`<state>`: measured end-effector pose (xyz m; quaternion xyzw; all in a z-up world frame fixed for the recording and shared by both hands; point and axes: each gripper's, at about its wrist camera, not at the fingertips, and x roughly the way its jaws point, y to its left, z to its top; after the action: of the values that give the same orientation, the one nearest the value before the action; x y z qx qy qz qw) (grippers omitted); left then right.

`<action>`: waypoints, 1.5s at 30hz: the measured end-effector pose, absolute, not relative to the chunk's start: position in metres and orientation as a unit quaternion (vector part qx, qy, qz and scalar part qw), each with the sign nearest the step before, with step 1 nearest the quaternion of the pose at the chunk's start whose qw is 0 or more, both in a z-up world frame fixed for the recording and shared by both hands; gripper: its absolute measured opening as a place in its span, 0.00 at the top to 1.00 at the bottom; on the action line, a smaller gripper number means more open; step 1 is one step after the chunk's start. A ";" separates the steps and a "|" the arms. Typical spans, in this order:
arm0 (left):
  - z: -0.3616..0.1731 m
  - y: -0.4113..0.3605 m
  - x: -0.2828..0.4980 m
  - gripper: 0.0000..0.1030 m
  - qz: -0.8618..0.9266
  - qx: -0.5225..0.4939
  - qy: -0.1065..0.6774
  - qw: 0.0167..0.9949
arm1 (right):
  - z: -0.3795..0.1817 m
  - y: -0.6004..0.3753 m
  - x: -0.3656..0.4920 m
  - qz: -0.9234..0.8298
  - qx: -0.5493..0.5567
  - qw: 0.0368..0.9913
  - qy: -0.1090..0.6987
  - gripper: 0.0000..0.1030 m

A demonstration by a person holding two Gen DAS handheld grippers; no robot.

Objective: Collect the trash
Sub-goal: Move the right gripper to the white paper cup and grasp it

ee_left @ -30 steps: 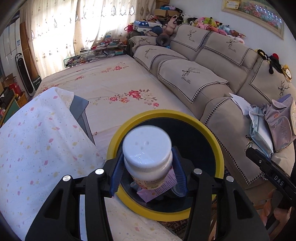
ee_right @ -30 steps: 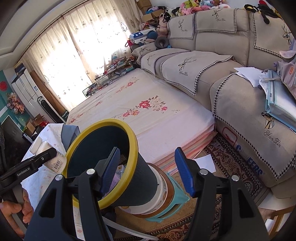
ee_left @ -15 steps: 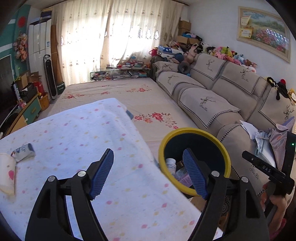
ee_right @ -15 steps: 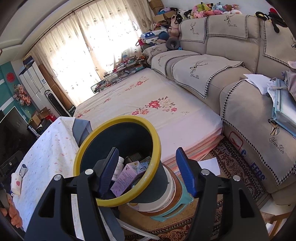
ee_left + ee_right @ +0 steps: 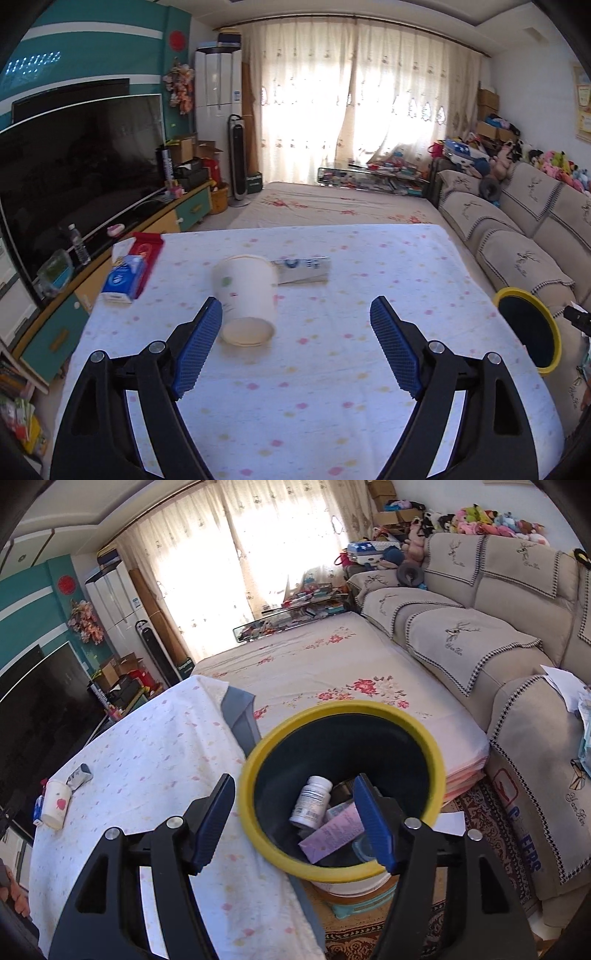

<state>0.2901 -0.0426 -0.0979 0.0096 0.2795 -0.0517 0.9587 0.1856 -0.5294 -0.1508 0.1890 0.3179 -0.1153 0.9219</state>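
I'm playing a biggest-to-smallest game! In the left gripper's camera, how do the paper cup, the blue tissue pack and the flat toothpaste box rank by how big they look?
1. paper cup, looks biggest, though it is nearest the camera.
2 and 3. toothpaste box and blue tissue pack look about alike, so I won't rank them.

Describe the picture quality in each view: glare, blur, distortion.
Left wrist view: the curtained window is blown out by backlight, the paper cup is motion-smeared, and fisheye bends the television. Right wrist view: the window again glares, the bin's yellow rim is slightly soft, and the frame corners are dark.
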 end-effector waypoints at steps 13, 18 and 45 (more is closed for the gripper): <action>-0.125 0.100 0.289 0.21 0.054 -0.070 0.273 0.958 | -0.107 -0.345 0.276 0.069 0.104 0.932 0.341 0.38; -0.115 0.124 0.276 0.19 0.092 -0.101 0.253 0.958 | -0.110 -0.265 0.299 0.124 0.070 0.924 0.354 0.38; -0.117 0.119 0.261 0.18 0.081 -0.106 0.251 0.959 | -0.179 -0.126 0.387 0.134 0.080 0.889 0.430 0.45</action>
<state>0.2614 0.1189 -0.1169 -0.1061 0.2515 0.0811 0.9586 0.3869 -0.1256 -0.1794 0.0804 0.4299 0.1337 0.8893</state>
